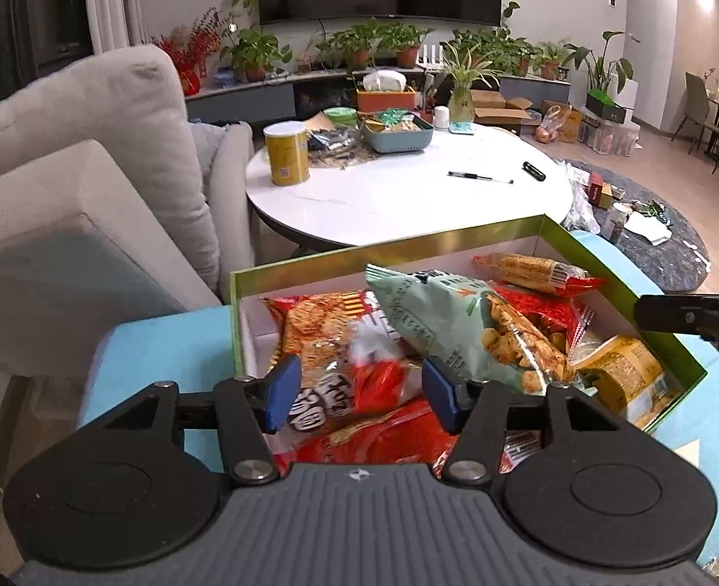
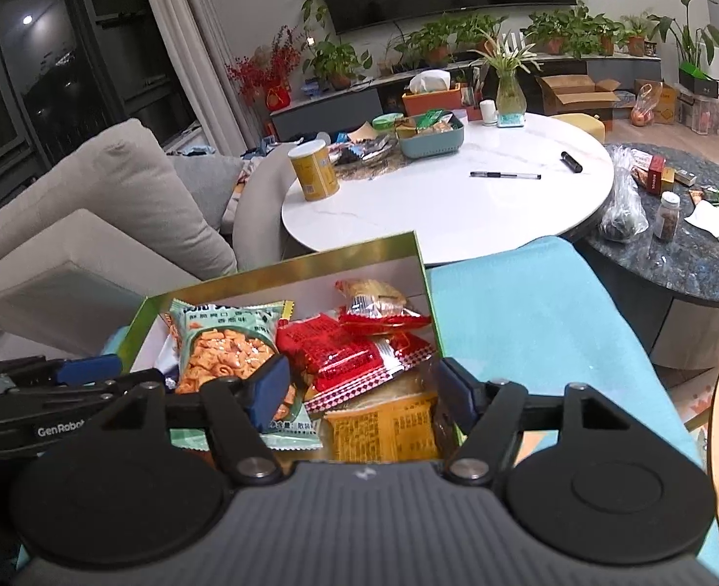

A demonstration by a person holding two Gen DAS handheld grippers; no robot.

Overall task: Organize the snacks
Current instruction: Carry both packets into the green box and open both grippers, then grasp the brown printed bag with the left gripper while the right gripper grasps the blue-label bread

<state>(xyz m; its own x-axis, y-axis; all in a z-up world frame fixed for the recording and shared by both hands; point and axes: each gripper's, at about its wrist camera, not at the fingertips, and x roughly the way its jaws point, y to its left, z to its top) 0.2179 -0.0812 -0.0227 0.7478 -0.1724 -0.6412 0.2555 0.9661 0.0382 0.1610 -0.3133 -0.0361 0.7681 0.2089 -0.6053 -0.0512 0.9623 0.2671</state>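
A green-rimmed gift box [image 1: 383,249] [image 2: 281,263] sits on a light blue seat [image 2: 530,317] and holds several snack packets. My left gripper [image 1: 359,395] hangs over the box's near left part, open, with a red and white packet [image 1: 374,381] lying loose between its blue pads. A pale green bag of fried snacks [image 1: 437,322] [image 2: 227,342] lies tilted just beyond its right pad. My right gripper [image 2: 364,390] is open over the box's near right corner, above red packets [image 2: 339,351] and a yellow packet [image 2: 388,429]. One of its black fingers [image 1: 691,317] shows at the right edge.
Beyond the box stands a white round table [image 1: 408,205] with a yellow canister [image 1: 286,154], a teal tray of snacks [image 1: 398,134] and a pen [image 1: 479,177]. Grey sofa cushions [image 1: 91,171] rise on the left. A dark marble table [image 2: 691,254] with clutter lies right.
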